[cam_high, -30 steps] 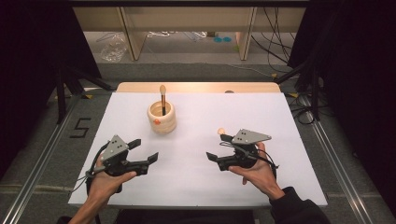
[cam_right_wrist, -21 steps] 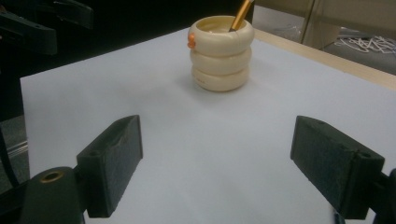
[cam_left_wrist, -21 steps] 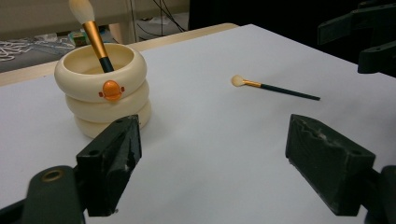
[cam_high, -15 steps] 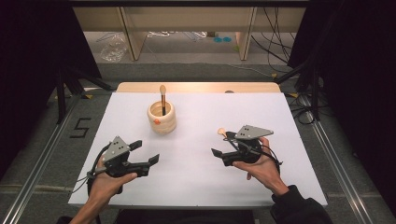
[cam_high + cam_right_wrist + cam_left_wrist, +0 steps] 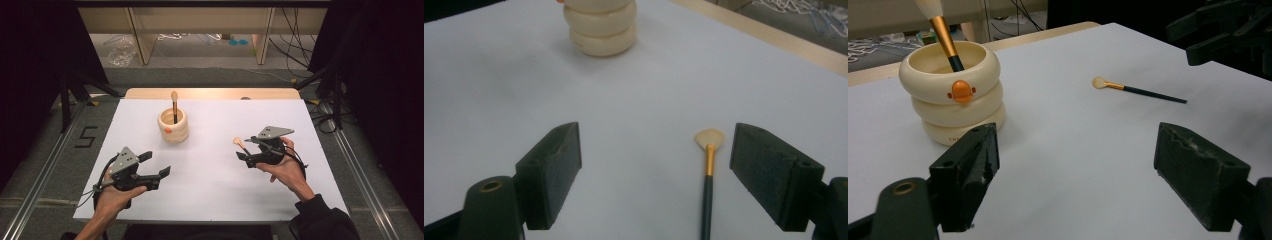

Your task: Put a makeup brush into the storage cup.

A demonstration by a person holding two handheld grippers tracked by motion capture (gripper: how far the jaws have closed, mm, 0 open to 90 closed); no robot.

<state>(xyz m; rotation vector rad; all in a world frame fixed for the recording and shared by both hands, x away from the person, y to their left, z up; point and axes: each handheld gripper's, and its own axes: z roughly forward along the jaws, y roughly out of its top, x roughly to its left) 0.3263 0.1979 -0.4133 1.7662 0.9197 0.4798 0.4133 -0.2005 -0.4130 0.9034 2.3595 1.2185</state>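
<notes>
Jaws spread wide on both sides: my left gripper [image 5: 152, 165] hangs released over the near-left part of the white tabletop [image 5: 215, 195], and my right gripper [image 5: 654, 172] is just as slack over the near-right part, holding nothing. Between the right gripper's jaws, closer to the right-hand one, a slim makeup brush with a dark handle, gold ferrule and pale fan-shaped tip [image 5: 708, 175] lies flat on the tabletop (tip pointing away from me). Farther back stands a cream ringed ceramic holder with a small orange knob [image 5: 173, 126], and a second gold-and-dark brush with a pale tip [image 5: 174, 106] stands upright in it.
</notes>
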